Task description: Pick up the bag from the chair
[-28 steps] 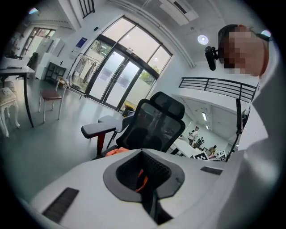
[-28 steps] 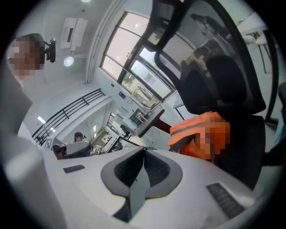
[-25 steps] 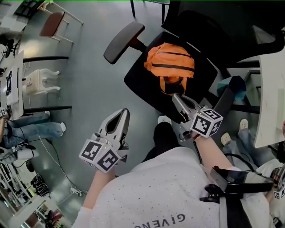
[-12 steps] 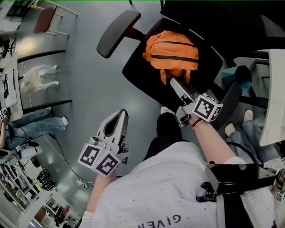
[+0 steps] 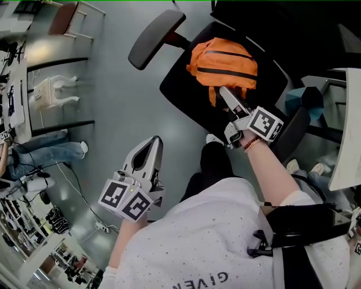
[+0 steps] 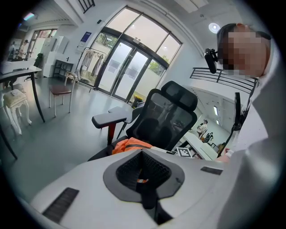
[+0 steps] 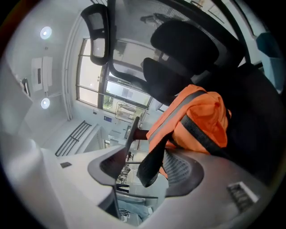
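Note:
An orange bag (image 5: 223, 59) with black straps lies on the seat of a black office chair (image 5: 186, 93). My right gripper (image 5: 224, 92) reaches its near edge, tips at the bag's handle. In the right gripper view the bag (image 7: 201, 120) fills the middle, and a black strap (image 7: 154, 156) hangs between the jaws of the open right gripper (image 7: 147, 169); the pads do not press it. My left gripper (image 5: 153, 142) hangs low over the floor, left of the chair, shut and empty. From the left gripper (image 6: 143, 172), the bag (image 6: 132, 144) shows ahead on the seat.
The chair's left armrest (image 5: 155, 39) juts out beside the bag, and its tall mesh back (image 6: 167, 118) stands behind. A white desk (image 5: 347, 130) lies at the right. A wooden chair (image 5: 62, 17), a white stool (image 5: 51, 90) and a seated person's legs (image 5: 39, 155) are at the left.
My right gripper has moved forward and up to the bag's near edge, so its strap now lies between the jaws. The left gripper has barely shifted.

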The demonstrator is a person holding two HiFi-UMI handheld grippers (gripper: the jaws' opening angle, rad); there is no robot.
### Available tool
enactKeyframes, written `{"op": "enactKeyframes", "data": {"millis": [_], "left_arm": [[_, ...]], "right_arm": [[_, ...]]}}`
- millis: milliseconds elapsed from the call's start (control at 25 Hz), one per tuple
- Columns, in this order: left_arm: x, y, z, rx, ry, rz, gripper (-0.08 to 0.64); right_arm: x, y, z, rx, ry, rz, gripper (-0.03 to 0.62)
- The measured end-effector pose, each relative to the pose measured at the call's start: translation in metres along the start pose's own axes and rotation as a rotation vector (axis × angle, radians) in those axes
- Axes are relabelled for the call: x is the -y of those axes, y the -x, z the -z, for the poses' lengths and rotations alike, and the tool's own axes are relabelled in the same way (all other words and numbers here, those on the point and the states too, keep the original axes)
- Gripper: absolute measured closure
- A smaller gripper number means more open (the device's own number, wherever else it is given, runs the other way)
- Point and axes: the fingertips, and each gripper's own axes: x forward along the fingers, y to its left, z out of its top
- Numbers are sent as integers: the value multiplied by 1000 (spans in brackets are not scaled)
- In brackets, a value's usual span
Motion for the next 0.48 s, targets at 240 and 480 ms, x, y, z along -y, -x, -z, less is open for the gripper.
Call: {"op": "enactKeyframes", "data": {"millis": [240, 480], "left_arm": [[4, 4, -10, 14, -15, -17, 558], [-4, 17, -24, 47, -31, -52, 558]], "right_arm": [[-11, -7, -4, 39, -164, -97, 438], [-10, -13, -2, -8, -195, -86, 595]]}}
